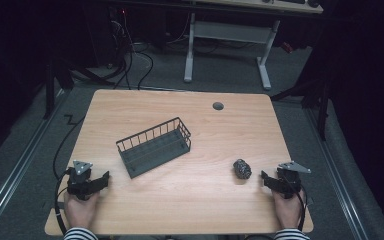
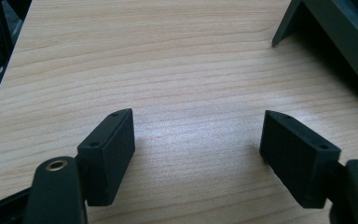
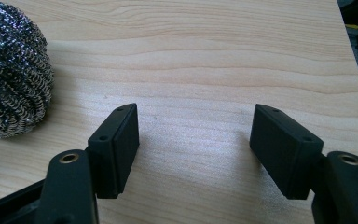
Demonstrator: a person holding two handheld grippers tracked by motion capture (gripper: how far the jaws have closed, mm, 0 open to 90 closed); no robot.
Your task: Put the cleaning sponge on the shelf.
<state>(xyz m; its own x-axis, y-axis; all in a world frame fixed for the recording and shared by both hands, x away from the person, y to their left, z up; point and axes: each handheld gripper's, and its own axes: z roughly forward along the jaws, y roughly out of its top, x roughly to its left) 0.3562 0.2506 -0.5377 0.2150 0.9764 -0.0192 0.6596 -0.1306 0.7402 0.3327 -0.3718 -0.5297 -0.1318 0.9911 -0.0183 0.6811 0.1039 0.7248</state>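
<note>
One basket (image 1: pixel 153 146) | long axis diagonal, far end right | scourer (image 1: pixel 242 169) round

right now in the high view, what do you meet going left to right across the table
left black two-jaw tool → dark wire basket → round steel-wool scouring ball → right black two-jaw tool, all on the light wooden table

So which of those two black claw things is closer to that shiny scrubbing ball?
The right gripper: the steel wool ball lies just beside its open jaws. The left gripper sits across the table, nearer the wire basket.
</note>
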